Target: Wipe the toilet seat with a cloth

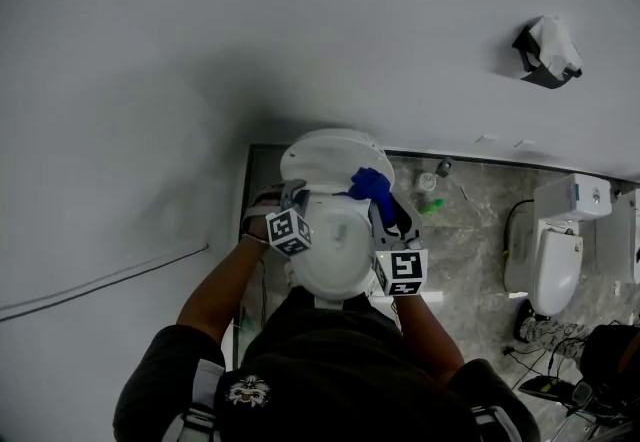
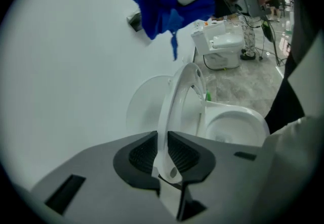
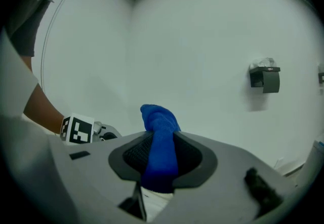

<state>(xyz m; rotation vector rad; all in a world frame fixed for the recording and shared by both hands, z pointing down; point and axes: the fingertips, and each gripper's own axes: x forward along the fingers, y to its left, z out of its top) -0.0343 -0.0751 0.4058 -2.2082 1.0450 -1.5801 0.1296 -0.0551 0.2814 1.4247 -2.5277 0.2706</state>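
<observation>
Indoors, white wall, marbled floor; left tool clamped on toilet seat, right tool on blue cloth.

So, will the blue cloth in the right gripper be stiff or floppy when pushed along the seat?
Probably floppy: the blue cloth bunches and a corner hangs down from the right gripper. Likely light: its free end stands up above the jaws. Its fuzzy surface should drag on the toilet seat rather than slip.
</observation>
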